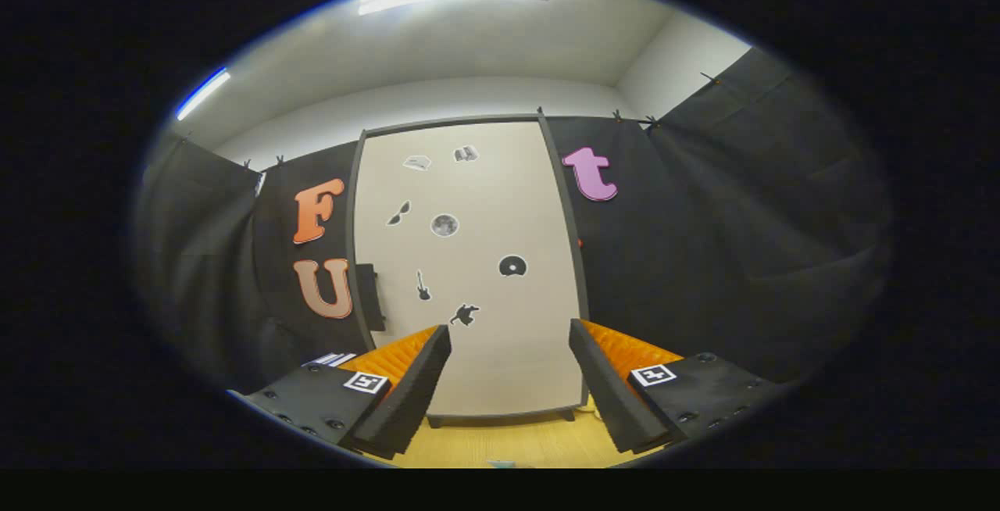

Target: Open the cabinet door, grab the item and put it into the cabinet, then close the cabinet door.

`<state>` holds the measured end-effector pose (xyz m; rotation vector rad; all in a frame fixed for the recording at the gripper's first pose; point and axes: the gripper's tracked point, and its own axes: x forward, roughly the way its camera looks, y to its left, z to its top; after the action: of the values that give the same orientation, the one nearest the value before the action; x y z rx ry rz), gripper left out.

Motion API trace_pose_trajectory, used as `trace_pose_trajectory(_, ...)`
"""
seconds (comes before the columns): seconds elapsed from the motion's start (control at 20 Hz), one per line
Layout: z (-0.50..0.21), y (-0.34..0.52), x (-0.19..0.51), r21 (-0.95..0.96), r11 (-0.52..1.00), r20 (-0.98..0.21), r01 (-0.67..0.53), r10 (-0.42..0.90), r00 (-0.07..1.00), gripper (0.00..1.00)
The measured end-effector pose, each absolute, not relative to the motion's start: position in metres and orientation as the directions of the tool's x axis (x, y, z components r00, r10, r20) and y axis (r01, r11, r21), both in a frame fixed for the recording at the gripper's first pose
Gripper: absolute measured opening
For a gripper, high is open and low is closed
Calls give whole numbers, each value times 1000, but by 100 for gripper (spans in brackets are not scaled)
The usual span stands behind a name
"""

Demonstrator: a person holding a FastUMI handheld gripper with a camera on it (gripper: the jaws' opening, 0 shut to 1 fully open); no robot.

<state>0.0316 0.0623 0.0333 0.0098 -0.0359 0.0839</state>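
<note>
Pale-fronted cabinet stands upright at the far edge of the wooden surface, against the black cloth. Door closed, flat, bearing small stickers; dark handle on its left edge. Claw released, fingers spread wide, empty, set apart from the door and aimed at its lower middle. Item to be stowed: only a small bluish object at the near edge, identity uncertain.

Risks, as judged: claw is lined up right of the handle, so a straight advance would strike the panel and could push the cabinet backwards. A shallow grip on the slim handle may slip when pulled.
</note>
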Motion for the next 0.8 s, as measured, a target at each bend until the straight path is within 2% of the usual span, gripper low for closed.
trace_pose_trajectory(0.55,24,239,149,-75,943,-74,-323,318,945,97)
trace_pose_trajectory(0.8,8,264,196,-74,956,-84,-285,279,957,97)
